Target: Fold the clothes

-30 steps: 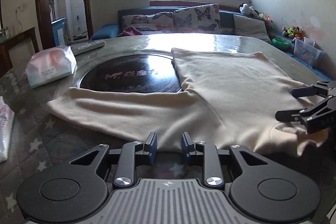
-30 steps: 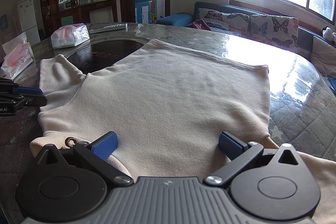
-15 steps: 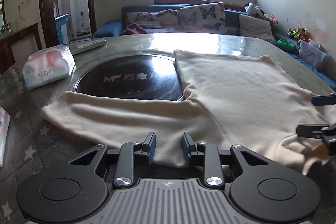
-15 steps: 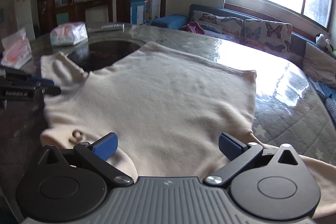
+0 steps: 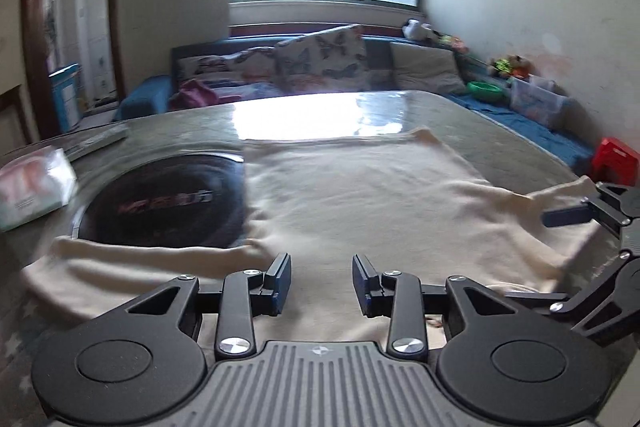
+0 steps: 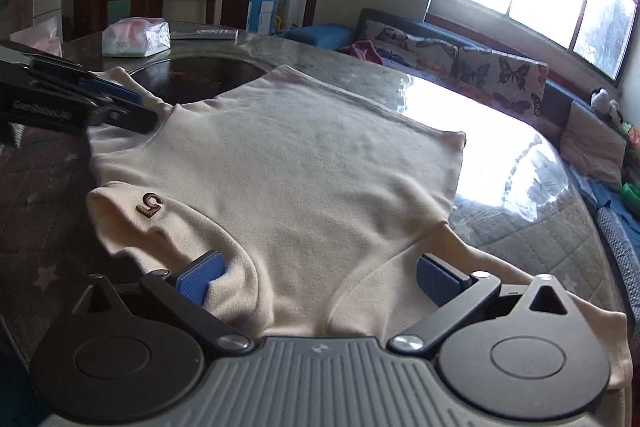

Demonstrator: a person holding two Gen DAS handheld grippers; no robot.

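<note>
Jaws of the left gripper are opening, standing partly spread with nothing pinched; the cream sweater is lying flat on the table, stretching ahead of and beneath these jaws. The right gripper is holding its jaws wide, and a bunched fold near the collar is rising between them; neither blue pad appears to be pressing on it, though the left pad is sitting very close.

Risk, as judged: if either pair is closing from this position, it is likely catching only the top layer or a loose ridge of cloth, so the fold is coming out crooked. The glossy table cover is also letting the sweater slide when dragged, and the sleeve ahead and left of the left jaws, lying beside the dark round plate, is liable to trail.

View comparison: the right wrist view is showing the small brown emblem ahead and left of its jaws, hidden from the other view. The left wrist view, blurred, is showing the sleeve's full length and the red stool.
</note>
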